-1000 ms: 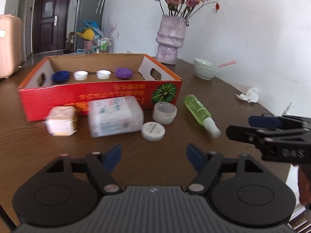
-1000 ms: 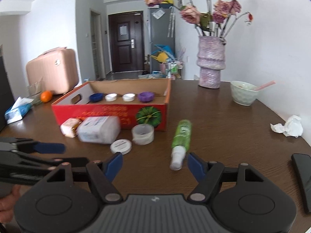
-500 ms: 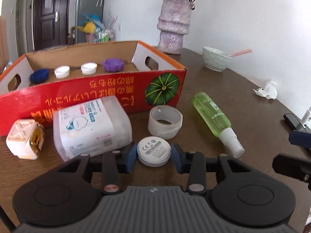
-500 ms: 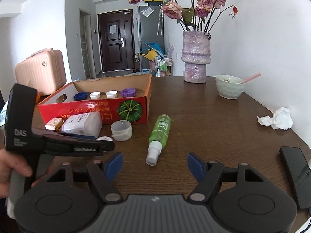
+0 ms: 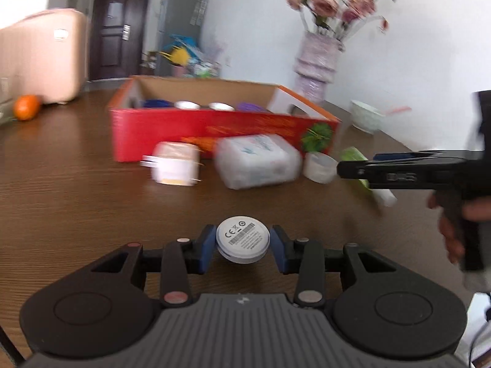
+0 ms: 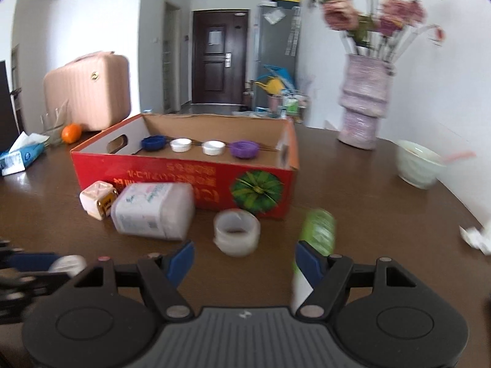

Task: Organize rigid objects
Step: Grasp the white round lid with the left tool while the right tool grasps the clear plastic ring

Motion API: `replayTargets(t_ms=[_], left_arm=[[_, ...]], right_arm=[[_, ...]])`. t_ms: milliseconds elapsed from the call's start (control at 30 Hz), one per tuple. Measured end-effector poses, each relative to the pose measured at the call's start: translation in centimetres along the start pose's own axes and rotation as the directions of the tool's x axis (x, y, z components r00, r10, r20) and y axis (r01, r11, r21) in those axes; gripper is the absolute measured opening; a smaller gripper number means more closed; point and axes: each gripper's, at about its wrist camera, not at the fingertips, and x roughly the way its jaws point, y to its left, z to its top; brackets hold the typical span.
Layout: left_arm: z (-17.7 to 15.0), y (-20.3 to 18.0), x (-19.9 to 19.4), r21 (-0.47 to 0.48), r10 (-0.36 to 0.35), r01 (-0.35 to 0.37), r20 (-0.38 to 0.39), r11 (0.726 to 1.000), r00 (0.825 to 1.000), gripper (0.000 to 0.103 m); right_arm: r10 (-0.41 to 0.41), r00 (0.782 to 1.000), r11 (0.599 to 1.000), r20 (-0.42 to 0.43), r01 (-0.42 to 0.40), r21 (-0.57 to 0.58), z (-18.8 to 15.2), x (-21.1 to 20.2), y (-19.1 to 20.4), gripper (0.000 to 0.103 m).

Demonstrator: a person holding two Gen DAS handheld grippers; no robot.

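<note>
My left gripper (image 5: 242, 247) is shut on a round white disc (image 5: 242, 240) with a barcode label and holds it above the wooden table, in front of the red cardboard box (image 5: 214, 128). The box (image 6: 184, 174) holds several caps in blue, white and purple (image 6: 244, 148). My right gripper (image 6: 244, 260) is open and empty, just short of a clear round tub (image 6: 236, 231), with the green spray bottle (image 6: 317, 230) by its right finger. A clear plastic pack (image 6: 153, 211) and a white cube (image 6: 98, 199) lie in front of the box.
A purple vase (image 6: 363, 113) with flowers and a pale green bowl (image 6: 419, 167) stand at the back right. An orange (image 6: 71, 132), a tissue pack (image 6: 18, 156) and a pink suitcase (image 6: 87, 90) are at the left. A crumpled tissue (image 6: 475, 236) lies at the right edge.
My left gripper closed on the white disc, lifted it and pulled back from the box. My right gripper moved forward toward the tub and the green bottle.
</note>
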Motion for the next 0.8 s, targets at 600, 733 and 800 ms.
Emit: replayTargets(t_ms=[600, 733, 800], left_arm=[[-0.7, 2.3, -6.0, -0.064, 0.089, -0.085, 0.072, 0.994, 0.993, 0.039], [-0.8, 1.0, -8.8, -0.053, 0.067, -0.062, 0.105, 0.997, 0.992, 0.040], [-1.0, 0.3, -10.3, -0.041, 0.061, -0.056, 0.121, 0.998, 0.991, 0.040]], right_arm=[[0.012, 0.999, 1.000, -0.034, -0.012, 0.008, 1.0, 0.6, 2.5, 0.042], [0.026, 1.000, 0.999, 0.004, -0.026, -0.024, -0.1, -4.2, 3.4, 0.042], [0.026, 1.000, 0.999, 0.016, -0.025, -0.048, -0.7, -6.5, 4.1, 0.042]])
